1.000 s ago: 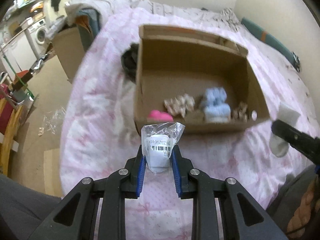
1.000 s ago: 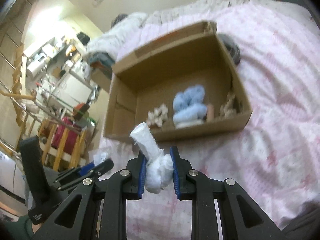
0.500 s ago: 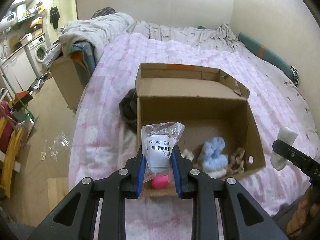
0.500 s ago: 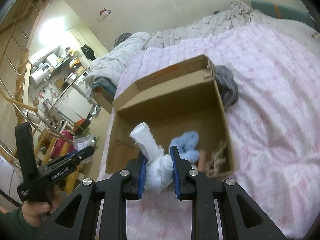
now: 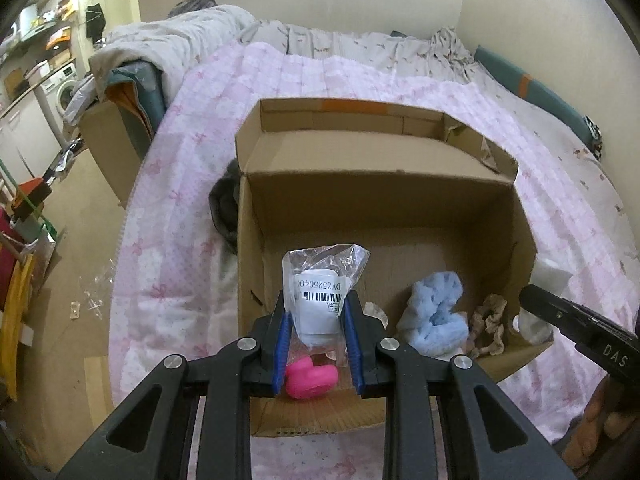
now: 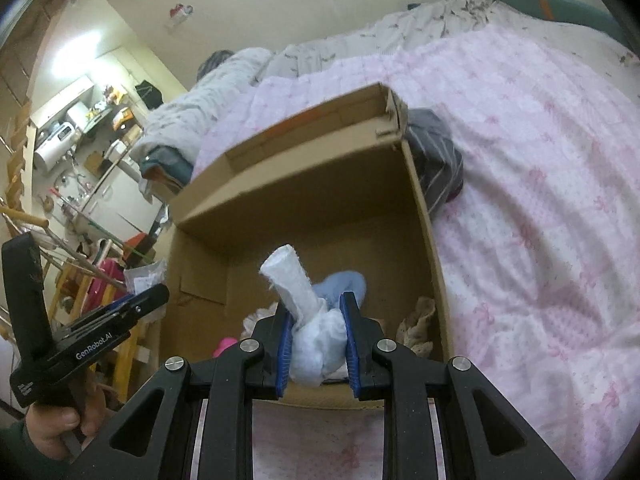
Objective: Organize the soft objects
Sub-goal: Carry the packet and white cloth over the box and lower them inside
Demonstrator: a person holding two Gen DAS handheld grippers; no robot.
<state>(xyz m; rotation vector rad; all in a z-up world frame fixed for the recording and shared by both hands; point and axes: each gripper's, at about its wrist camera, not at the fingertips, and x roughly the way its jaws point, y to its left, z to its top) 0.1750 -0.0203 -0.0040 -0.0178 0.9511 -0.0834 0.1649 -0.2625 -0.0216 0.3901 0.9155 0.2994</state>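
Observation:
An open cardboard box (image 5: 516,248) (image 6: 424,216) lies on the pink quilt. My left gripper (image 5: 318,320) is shut on a clear plastic bag (image 5: 320,280) with a barcode label, held over the box's near left part. Under it sits a pink soft toy (image 5: 310,378). A light blue fluffy item (image 5: 436,316) and a beige scrunchie (image 5: 488,326) rest in the box's near right corner. My right gripper (image 6: 314,340) is shut on a white sock (image 6: 308,312), held above the box's near edge. The left gripper (image 6: 104,328) also shows at the left in the right wrist view.
A dark grey garment (image 5: 224,208) (image 6: 434,160) lies against the box's outer wall. The pink quilt (image 5: 168,240) covers the bed; its left edge drops to the floor. A second cardboard box (image 5: 108,144) and cluttered furniture stand to the left.
Both grippers have moved forward from in front of the box to above its inside, each still holding its item. The box now fills more of both views.

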